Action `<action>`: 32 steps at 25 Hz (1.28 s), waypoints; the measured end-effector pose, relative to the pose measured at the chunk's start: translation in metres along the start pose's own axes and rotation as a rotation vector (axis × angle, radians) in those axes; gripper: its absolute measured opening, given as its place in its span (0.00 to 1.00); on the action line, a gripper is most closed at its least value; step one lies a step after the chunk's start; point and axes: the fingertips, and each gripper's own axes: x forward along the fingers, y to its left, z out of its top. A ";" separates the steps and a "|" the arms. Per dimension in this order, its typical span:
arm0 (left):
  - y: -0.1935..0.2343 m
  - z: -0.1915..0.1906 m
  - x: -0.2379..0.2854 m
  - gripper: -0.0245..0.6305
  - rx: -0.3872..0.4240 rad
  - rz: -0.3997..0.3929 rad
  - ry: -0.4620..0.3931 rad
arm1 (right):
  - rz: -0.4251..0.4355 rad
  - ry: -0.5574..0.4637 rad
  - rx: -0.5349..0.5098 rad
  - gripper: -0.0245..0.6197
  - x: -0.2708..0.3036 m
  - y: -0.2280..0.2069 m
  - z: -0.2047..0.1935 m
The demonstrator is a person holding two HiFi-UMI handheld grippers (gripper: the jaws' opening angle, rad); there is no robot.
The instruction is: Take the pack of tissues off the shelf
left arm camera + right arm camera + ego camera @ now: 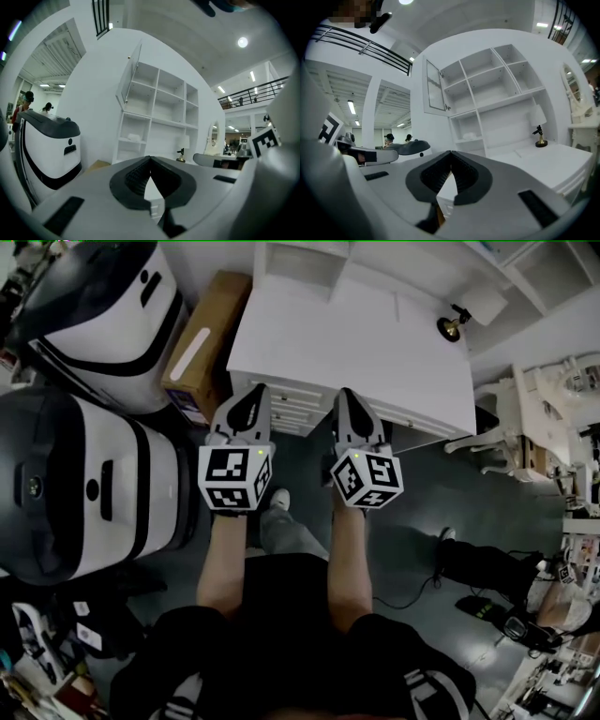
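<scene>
The left gripper (151,160) and right gripper (451,154) are clenched, empty; ahead of them, tissues (471,136) lie on the shelf (465,140).

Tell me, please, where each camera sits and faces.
Head view: on the person's head, facing steeply down at the white desk; shows forearms, left tool, right tool.
Left gripper view: on the left tool, facing the shelf unit past its shut jaws; shows the right tool's cube.
Right gripper view: on the right tool, facing the same shelf unit; shows the left tool's cube.
Shared: both gripper views show the pack of tissues on a low shelf.
</scene>
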 end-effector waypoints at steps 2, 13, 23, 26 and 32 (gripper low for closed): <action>0.004 0.013 0.014 0.05 0.006 0.030 -0.026 | 0.002 -0.023 0.001 0.07 0.012 -0.011 0.011; -0.016 0.062 0.086 0.05 0.061 0.048 -0.107 | 0.019 -0.127 0.049 0.07 0.053 -0.070 0.063; -0.033 0.070 0.110 0.05 0.066 0.022 -0.112 | 0.098 -0.118 0.043 0.07 0.075 -0.070 0.071; -0.033 0.072 0.108 0.05 0.059 0.025 -0.133 | 0.125 -0.114 0.040 0.07 0.079 -0.066 0.074; -0.011 0.064 0.112 0.05 0.048 0.066 -0.105 | 0.154 -0.070 0.047 0.07 0.095 -0.054 0.056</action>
